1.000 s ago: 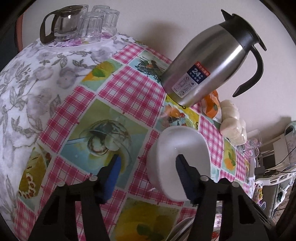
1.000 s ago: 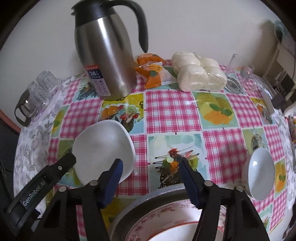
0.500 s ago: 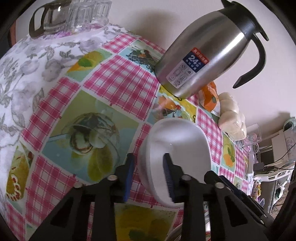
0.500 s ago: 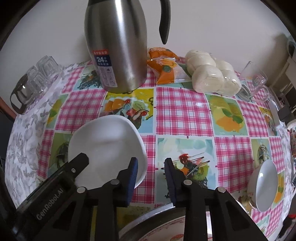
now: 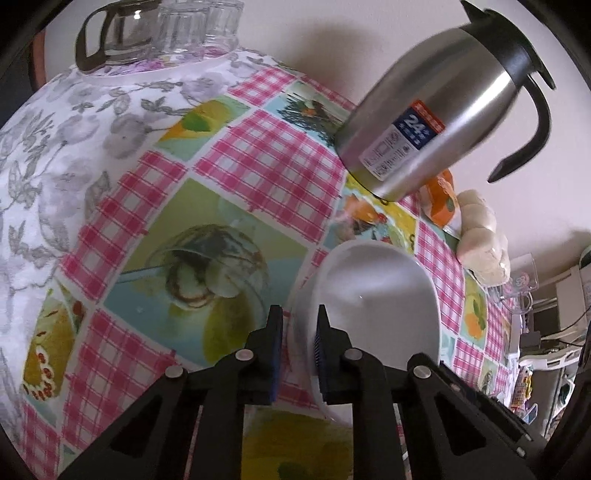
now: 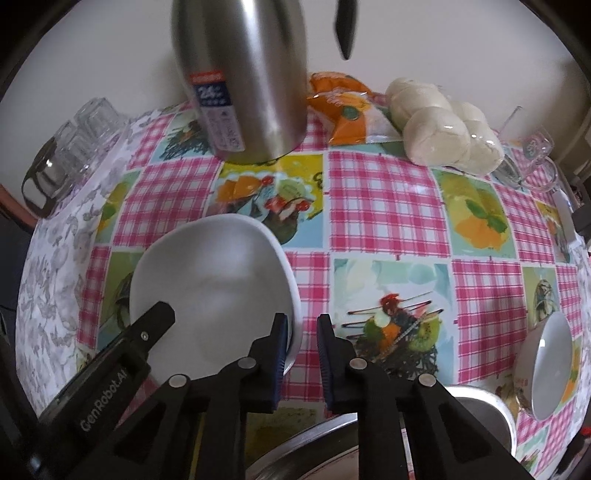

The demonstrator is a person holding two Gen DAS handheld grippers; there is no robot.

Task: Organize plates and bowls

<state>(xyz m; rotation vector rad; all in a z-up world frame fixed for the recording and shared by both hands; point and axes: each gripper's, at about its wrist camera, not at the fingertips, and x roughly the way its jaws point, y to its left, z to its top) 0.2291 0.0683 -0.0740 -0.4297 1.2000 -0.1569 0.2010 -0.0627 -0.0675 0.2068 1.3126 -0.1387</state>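
A white bowl [image 5: 376, 295] [image 6: 214, 280] sits on the checked tablecloth in front of the steel thermos. My left gripper [image 5: 297, 332] is closing on its left rim. One pad is inside, one is outside, and the bowl wall fills the gap. One of the left gripper's fingers [image 6: 155, 317] reaches into the bowl in the right wrist view. My right gripper [image 6: 301, 332] is closing over the opposite rim. The rim lies against the inner pad, and a strip of cloth shows beside the outer pad. A second white bowl [image 6: 550, 365] stands at the right edge.
A steel thermos [image 5: 424, 122] [image 6: 243, 74] stands just behind the bowl. Past it lie an orange snack bag [image 6: 347, 110] and wrapped buns [image 6: 450, 129]. Glasses and a glass jug [image 5: 155, 33] are far left, glass mugs [image 6: 532, 162] far right. A steel basin rim [image 6: 472, 402] is at the near edge.
Both grippers' jaws went from wide open to nearly closed around opposite rims of the white bowl. The right gripper came lower and nearer to the bowl.
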